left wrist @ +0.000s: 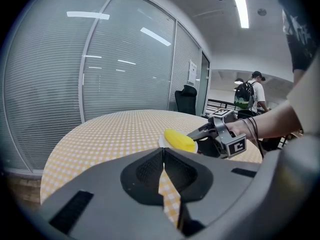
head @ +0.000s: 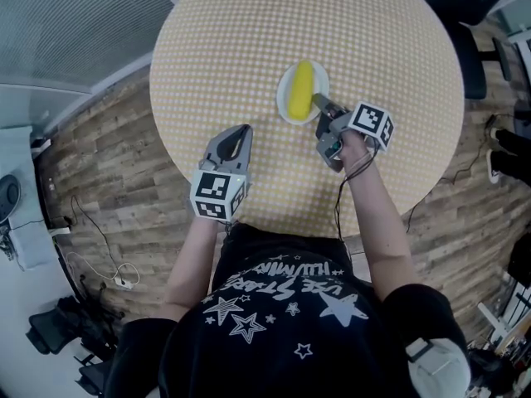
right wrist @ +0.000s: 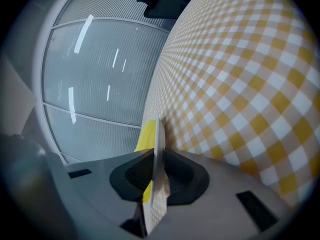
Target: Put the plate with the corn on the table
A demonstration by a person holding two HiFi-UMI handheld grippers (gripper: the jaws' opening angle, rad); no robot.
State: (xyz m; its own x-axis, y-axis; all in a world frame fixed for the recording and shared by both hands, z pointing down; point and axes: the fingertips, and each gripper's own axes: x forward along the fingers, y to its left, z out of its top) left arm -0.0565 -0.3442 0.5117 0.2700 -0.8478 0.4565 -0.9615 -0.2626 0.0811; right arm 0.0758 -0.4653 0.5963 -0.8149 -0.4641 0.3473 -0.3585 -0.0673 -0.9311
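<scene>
A small white plate (head: 284,104) carrying a yellow corn cob (head: 300,89) rests on the round yellow-checked table (head: 249,48). My right gripper (head: 321,111) is shut on the plate's near-right rim; in the right gripper view the plate rim (right wrist: 160,154) stands edge-on between the jaws with the corn (right wrist: 146,136) behind it. My left gripper (head: 240,133) hovers over the table's near edge, left of the plate, jaws shut on nothing. From the left gripper view I see the corn (left wrist: 179,140) and the right gripper (left wrist: 200,135) ahead, with the left gripper (left wrist: 163,156) in front.
The table (left wrist: 115,129) is ringed by wood-pattern flooring (head: 99,197). A glass wall with blinds (left wrist: 100,74) runs along the left. Dark office chairs (head: 477,52) stand at the far right. A person with a backpack (left wrist: 247,96) stands in the background. Cables (head: 91,247) lie on the floor.
</scene>
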